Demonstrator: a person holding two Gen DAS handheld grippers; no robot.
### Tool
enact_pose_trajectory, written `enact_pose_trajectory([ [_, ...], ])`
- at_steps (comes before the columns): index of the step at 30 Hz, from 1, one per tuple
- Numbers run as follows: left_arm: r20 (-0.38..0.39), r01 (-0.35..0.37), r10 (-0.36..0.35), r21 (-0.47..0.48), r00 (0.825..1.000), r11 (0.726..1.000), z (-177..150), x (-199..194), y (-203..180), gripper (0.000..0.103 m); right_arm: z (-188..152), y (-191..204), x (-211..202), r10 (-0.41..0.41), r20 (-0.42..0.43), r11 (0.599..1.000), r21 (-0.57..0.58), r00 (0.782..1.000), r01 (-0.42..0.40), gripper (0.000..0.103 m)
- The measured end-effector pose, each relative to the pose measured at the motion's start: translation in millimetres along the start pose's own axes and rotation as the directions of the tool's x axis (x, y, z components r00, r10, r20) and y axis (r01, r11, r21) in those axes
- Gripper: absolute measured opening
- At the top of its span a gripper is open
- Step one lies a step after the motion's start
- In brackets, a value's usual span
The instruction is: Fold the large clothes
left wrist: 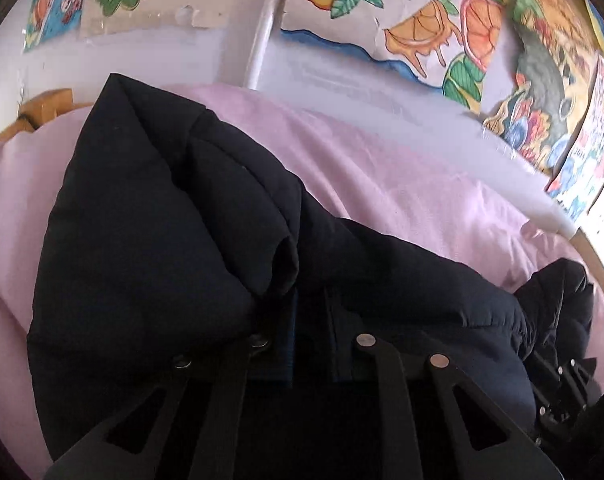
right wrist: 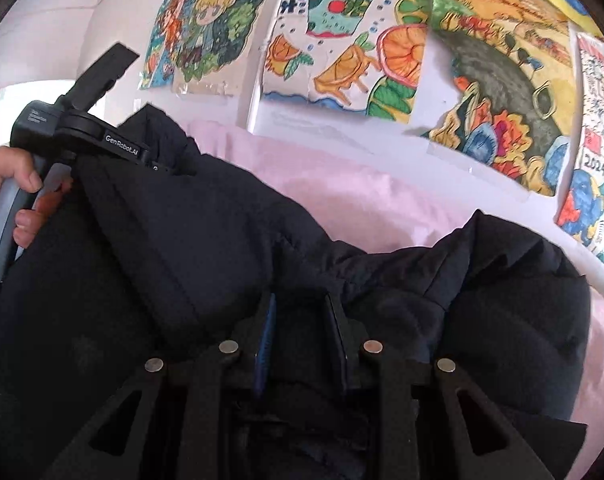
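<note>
Right now I have the dark puffer jacket [left wrist: 154,216] bunched up on the pink bedsheet [left wrist: 401,184], lifted in two peaks with a sag between them. My left gripper [left wrist: 302,340] has its jaws drawn nearly together on a thick fold of the jacket, and my right gripper [right wrist: 298,336] is likewise pinching padded fabric, its blue-edged pad pressed into the cloth. In the right wrist view the person's hand [right wrist: 18,196] wraps the grey handle of the left tool, partly buried by the coat. As I judge it, the main risk is slip: the shell looks slick and puffy, so a pinch that catches only the outer layer could let the bulk slide out once I swing the fold over, and the heavy middle could drag the whole thing off line. Uneven height between my two hands would skew the crease. Much is hard to read: I cannot tell which part of the jacket each jaw holds, whether sleeve, hem or collar, because the dark fabric swallows its seams. The fingertips themselves are sunk in cloth, the lower jacket is cut off by the frame, and the drawings [right wrist: 333,40] on the wall behind blur at the edges.
</note>
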State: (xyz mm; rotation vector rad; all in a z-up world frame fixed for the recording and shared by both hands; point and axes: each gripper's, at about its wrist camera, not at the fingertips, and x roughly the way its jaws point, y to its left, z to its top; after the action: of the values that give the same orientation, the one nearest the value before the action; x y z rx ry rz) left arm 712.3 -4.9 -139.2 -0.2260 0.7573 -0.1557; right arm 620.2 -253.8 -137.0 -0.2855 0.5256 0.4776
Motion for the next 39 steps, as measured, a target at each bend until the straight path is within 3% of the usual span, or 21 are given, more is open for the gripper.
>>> enact_pose_trajectory([
  [5, 0.048, 0.094, -0.094, -0.002, 0.994, 0.996, 1, -31, 3, 0.015, 1, -7, 4, 0.019, -0.018, 1.0, 0.024, 1.0, -0.018, 0.024],
  [6, 0.06, 0.102, -0.103, 0.019, 0.993, 0.995, 1, -44, -1, 0.02, 2, -9, 0, 0.028, -0.016, 0.999, 0.036, 0.999, -0.028, 0.024],
  [7, 0.087, 0.127, -0.133, 0.064, 0.987, 0.99, -1, -61, -8, 0.026, 5, -14, -6, 0.048, -0.014, 0.997, 0.059, 0.999, -0.047, 0.024],
  [9, 0.137, 0.173, -0.199, 0.18, 0.97, 0.968, -10, -94, -24, 0.029, 13, -31, -23, 0.111, 0.002, 0.984, 0.143, 0.994, -0.11, 0.031],
  [11, 0.118, 0.216, -0.259, 0.289, 0.959, 0.932, -20, -111, -45, 0.029, 24, -49, -40, 0.122, 0.032, 0.966, 0.224, 0.992, -0.126, 0.041],
  [12, 0.087, 0.212, -0.255, 0.338, 0.963, 0.917, -25, -112, -57, 0.029, 30, -57, -47, 0.102, 0.052, 0.962, 0.248, 0.993, -0.111, 0.044],
  [15, 0.029, 0.114, -0.14, 0.429, 0.99, 0.896, -37, -96, -78, 0.029, 44, -72, -52, 0.058, 0.066, 0.963, 0.26, 0.996, -0.074, 0.045],
  [20, -0.036, 0.13, -0.127, 0.418, 0.991, 0.899, -43, -77, -71, 0.031, 26, -63, -36, 0.062, -0.06, 0.979, 0.196, 0.996, -0.049, 0.045],
  [24, -0.027, 0.093, -0.091, 0.462, 0.995, 0.882, -50, -78, -77, 0.034, 16, -44, -26, -0.004, -0.081, 0.995, 0.102, 0.997, 0.013, 0.046],
  [26, -0.016, 0.088, -0.09, 0.449, 0.996, 0.889, -49, -87, -73, 0.05, 15, -44, -27, -0.009, -0.083, 0.994, 0.109, 0.997, 0.018, 0.049],
  [28, -0.008, 0.055, -0.057, 0.41, 0.998, 0.91, -45, -86, -73, 0.094, 14, -50, -36, 0.01, -0.071, 0.988, 0.156, 0.997, 0.002, 0.067],
  [29, -0.017, 0.057, -0.054, 0.392, 0.998, 0.918, -45, -87, -73, 0.096, 14, -54, -40, 0.024, -0.071, 0.983, 0.184, 0.997, -0.011, 0.083],
  [30, -0.025, 0.062, -0.057, 0.378, 0.998, 0.924, -45, -91, -71, 0.096, 14, -56, -46, 0.038, -0.068, 0.977, 0.212, 0.997, -0.023, 0.086],
  [39, -0.007, 0.033, -0.033, 0.397, 0.999, 0.917, -70, -181, -106, 0.096, 17, -50, -137, 0.079, -0.006, 0.939, 0.336, 0.997, -0.073, 0.096],
])
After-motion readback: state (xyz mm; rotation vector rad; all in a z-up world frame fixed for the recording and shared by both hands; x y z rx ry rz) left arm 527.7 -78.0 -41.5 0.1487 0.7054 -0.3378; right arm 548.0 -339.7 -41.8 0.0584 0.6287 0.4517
